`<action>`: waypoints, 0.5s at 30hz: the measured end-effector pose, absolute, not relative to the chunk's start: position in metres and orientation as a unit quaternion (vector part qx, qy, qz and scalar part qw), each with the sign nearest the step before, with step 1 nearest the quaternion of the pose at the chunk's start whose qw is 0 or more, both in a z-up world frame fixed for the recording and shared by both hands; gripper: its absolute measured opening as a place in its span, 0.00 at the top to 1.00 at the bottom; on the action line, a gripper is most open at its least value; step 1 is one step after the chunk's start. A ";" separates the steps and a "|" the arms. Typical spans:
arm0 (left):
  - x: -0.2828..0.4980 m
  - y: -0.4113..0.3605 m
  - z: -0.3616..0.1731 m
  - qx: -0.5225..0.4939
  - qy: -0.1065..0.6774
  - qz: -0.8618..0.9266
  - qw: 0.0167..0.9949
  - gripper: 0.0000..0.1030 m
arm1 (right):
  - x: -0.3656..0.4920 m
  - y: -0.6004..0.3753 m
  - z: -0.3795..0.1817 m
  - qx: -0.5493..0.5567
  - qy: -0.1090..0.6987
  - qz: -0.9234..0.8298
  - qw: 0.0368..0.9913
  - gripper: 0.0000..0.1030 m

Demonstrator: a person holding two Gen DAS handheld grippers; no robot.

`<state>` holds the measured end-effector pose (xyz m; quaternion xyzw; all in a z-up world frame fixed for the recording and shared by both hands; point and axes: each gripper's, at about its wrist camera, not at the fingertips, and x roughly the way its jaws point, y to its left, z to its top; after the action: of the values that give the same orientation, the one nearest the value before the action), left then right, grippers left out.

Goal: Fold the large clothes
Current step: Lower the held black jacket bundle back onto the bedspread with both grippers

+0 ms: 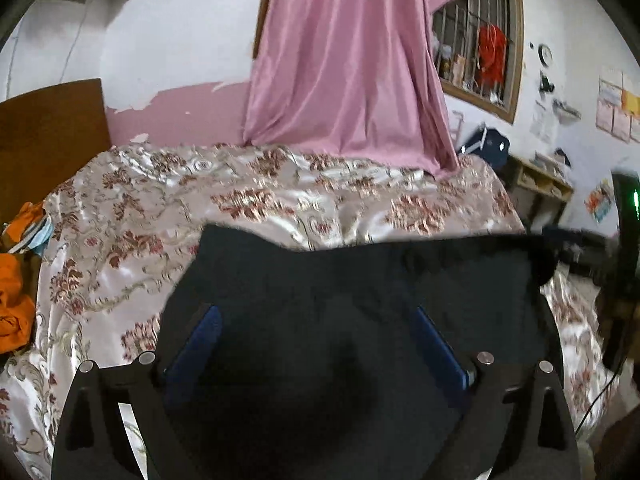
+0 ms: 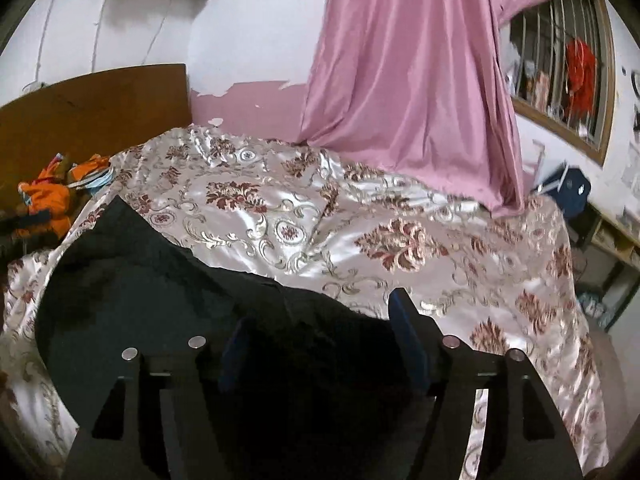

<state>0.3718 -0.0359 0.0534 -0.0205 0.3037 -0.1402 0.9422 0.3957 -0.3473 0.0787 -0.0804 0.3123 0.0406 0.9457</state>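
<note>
Left wrist view: a dark garment lies spread on a bed, both grippers open over it.

The bed wears a shiny floral cover, a pink curtain hanging down to its far edge and orange clothes heaped at its left side. The dark garment lies flat on the near part of the cover. The left gripper has its blue-padded fingers spread wide above the cloth, gripping nothing. The right gripper stands parted too, garment under and between its fingers, pads not pressing it.
</note>
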 end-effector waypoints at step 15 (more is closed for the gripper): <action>0.336 -0.048 0.025 0.018 0.333 -0.213 0.918 0.07 | 0.348 -0.354 0.050 -0.024 0.397 0.148 0.905 0.20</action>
<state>0.3362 -0.0475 0.0250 0.0184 0.3331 -0.2131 0.9183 0.3476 -0.3537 0.0498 -0.0236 0.3971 0.1484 0.9054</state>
